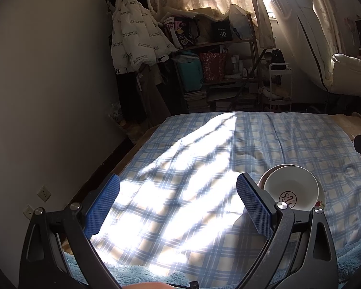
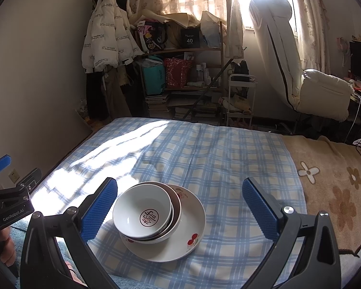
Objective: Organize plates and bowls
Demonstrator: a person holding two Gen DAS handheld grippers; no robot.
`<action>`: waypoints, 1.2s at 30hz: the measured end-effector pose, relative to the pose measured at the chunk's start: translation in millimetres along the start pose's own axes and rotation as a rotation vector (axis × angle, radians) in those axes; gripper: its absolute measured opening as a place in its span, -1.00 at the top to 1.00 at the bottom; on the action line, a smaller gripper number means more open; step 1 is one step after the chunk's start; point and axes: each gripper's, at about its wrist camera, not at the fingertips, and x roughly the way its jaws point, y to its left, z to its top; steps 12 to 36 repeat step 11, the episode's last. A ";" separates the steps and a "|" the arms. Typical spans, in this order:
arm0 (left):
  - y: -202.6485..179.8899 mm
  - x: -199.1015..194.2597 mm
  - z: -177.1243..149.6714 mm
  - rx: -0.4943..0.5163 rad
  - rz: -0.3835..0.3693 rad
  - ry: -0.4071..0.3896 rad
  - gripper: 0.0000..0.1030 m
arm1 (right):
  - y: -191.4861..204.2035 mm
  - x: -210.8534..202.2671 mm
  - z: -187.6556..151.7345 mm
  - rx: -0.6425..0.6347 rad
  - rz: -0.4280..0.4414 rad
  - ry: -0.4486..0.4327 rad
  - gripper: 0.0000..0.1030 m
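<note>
A white bowl with a dark round emblem [image 2: 144,213] sits tilted inside a second bowl with a dark inside [image 2: 176,204]. Both rest on a white plate with cherry prints [image 2: 192,226] lying on the blue plaid cloth [image 2: 216,159]. My right gripper [image 2: 180,207] is open, with its blue pads either side of the stack and nothing held. My left gripper [image 1: 178,204] is open over sunlit cloth, empty, left of the stacked bowls [image 1: 290,187]. The left gripper also shows at the right wrist view's left edge [image 2: 0,166].
The bed's blue plaid cloth [image 1: 204,156] gives way to a beige flowered blanket [image 2: 337,187] on the right. A wall [image 1: 48,84] runs along the left. Beyond the bed's far end stand a cluttered shelf [image 2: 180,72], a hanging white jacket [image 2: 108,36] and a small cart [image 2: 240,96].
</note>
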 end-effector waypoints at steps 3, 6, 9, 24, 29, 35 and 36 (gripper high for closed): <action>0.1 -0.2 0.0 -0.001 0.001 -0.002 -0.87 | -0.1 0.0 0.0 -0.001 0.000 0.000 -1.00; -0.7 -1.4 0.1 -0.004 0.004 -0.006 -0.87 | -0.2 -0.1 0.0 -0.001 0.000 0.000 -1.00; -1.2 -1.8 0.1 -0.005 0.003 -0.006 -0.87 | -0.4 -0.1 0.0 -0.002 0.000 0.000 -1.00; -1.4 -2.7 0.5 -0.005 0.003 -0.010 -0.87 | -0.5 0.0 0.1 -0.002 0.000 0.000 -1.00; -1.4 -2.7 0.5 -0.005 0.003 -0.010 -0.87 | -0.5 0.0 0.1 -0.002 0.000 0.000 -1.00; -1.4 -2.7 0.5 -0.005 0.003 -0.010 -0.87 | -0.5 0.0 0.1 -0.002 0.000 0.000 -1.00; -1.4 -2.7 0.5 -0.005 0.003 -0.010 -0.87 | -0.5 0.0 0.1 -0.002 0.000 0.000 -1.00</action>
